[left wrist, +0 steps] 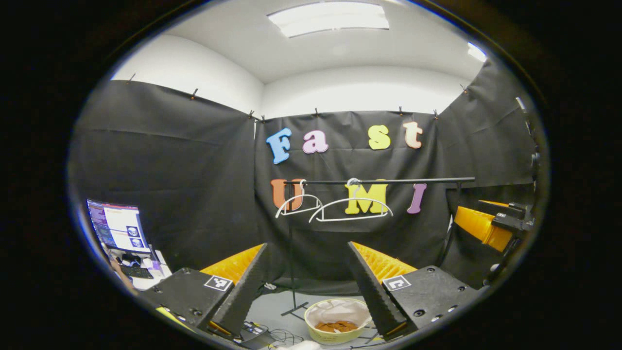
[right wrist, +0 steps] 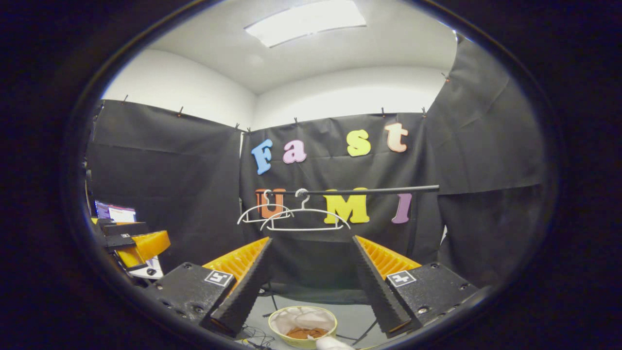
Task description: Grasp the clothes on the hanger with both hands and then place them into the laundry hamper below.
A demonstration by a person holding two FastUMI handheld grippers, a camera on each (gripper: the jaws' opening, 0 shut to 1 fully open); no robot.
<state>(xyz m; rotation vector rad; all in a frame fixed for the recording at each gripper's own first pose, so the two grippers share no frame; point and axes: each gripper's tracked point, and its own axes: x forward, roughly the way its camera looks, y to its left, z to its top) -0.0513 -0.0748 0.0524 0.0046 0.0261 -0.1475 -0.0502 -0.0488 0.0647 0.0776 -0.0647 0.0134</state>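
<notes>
While both tools face the far wall of the booth, the left hand-held gripper stands wide open in the left gripper view, its two black ribbed fingers splayed apart with orange backing behind them and nothing between them. The right hand-held gripper is spread just as wide in the right gripper view and also holds nothing; it shows again at the right edge of the left gripper view as an orange and black body. Just beyond and below the fingers, on the grey floor, sits the laundry hamper, a round yellow-green basket with a pale lining, and in it lies a rust-brown piece of clothes beside some white fabric. A tangle of cables lies on the floor to its left. Farther back stands a thin black stand whose horizontal rail carries two white hangers, both bare, the smaller one to the left and a little behind the larger. To the far left, a lit monitor stands on a table with a keyboard in front of it. Behind the rail hangs the black cloth wall, with white walls and a ceiling light panel above it.
</notes>
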